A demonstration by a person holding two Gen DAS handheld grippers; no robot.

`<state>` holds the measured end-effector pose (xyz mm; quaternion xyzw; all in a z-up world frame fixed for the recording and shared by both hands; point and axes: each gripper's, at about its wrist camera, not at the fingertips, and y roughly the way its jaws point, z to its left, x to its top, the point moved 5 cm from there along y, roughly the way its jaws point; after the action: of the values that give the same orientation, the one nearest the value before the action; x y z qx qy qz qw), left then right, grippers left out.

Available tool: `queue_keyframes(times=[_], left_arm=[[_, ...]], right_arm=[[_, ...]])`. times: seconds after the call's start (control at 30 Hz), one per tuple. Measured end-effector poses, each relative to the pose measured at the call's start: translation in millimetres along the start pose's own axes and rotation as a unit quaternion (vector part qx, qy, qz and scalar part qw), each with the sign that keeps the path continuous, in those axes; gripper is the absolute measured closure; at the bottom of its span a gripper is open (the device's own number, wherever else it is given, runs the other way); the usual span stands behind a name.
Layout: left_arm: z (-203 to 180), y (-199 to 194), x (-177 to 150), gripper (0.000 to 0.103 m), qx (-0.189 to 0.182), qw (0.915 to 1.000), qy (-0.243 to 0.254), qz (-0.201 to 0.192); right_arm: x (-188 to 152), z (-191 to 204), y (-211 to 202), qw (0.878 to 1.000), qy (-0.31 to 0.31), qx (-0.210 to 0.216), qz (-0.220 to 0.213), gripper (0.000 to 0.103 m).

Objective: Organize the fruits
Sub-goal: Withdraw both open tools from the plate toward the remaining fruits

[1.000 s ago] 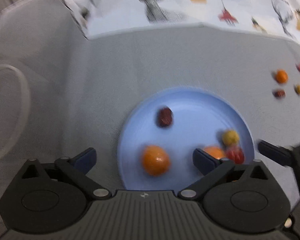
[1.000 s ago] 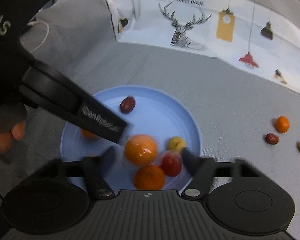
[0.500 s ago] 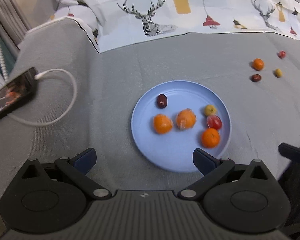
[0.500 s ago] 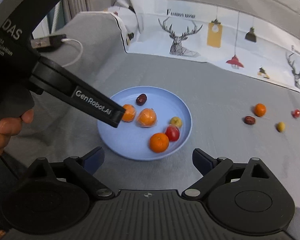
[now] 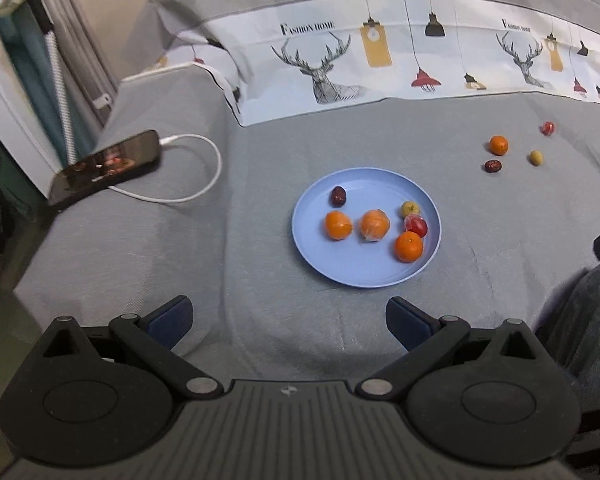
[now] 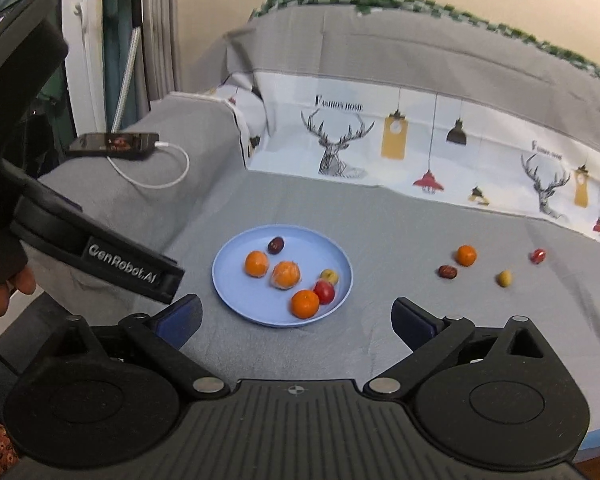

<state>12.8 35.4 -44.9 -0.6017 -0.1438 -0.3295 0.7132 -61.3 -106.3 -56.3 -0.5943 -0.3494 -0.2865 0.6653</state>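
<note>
Around blue plate [image 5: 364, 276], bare grey cloth [image 5: 260, 160].

Ten fruits [image 5: 374, 225], one plate [image 5: 364, 274]

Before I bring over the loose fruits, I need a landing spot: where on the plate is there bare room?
The blue plate is bare along its near rim, in front of the three oranges, and at the far rim behind the yellow fruit. The right side is crowded: yellow fruit, red fruit and one orange touch.
</note>
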Motion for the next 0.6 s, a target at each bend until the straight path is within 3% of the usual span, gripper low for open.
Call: queue_keyframes(times=[0.27,0.6], left_arm=[[-9,-29,-9,0.0,0.004,0.9997,0.009,-0.024],[-18,-38,-10,0.001,-0.011,0.9998,-0.002,-0.017]], right_arm=[[0,-4,-30,0.999,0.008,-0.011,-0.04,0.001],[-2,-12,-47,0.997,0.016,-0.025,-0.066,0.001]])
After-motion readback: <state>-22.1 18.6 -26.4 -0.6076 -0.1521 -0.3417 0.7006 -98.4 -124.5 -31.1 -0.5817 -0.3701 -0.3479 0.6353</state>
